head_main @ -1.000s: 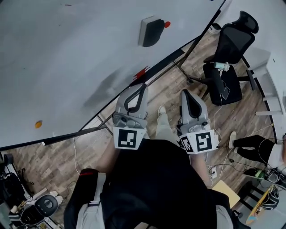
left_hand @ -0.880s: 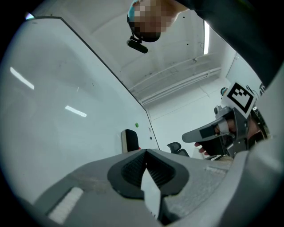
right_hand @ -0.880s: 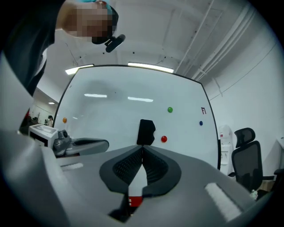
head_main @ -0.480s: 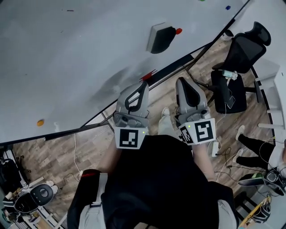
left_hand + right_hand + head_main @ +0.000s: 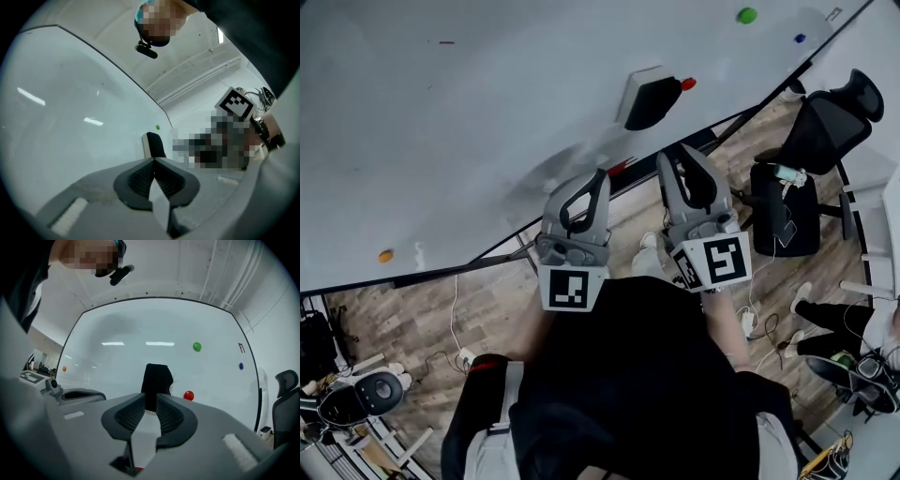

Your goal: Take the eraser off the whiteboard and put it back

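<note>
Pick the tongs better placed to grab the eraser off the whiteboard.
Right. The right tongs point straight at the eraser; their jaws have just been opening, with nothing between them yet. The left tongs are shut.

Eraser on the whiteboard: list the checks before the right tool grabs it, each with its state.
1. Eraser stuck on the whiteboard and in view: ok.
2. Right tool aimed at it: ok, the eraser sits straight beyond the jaws.
3. Jaw gap: not ok. The jaws have just been opening with nothing between them, but the gap looks narrower than the eraser.
4. Reach: not ok, the right tool is short of the eraser.
5. Left tool out of the way: ok, it is shut, empty and off to the side.
6. Red magnet clearance beside the eraser: cannot tell.
</note>
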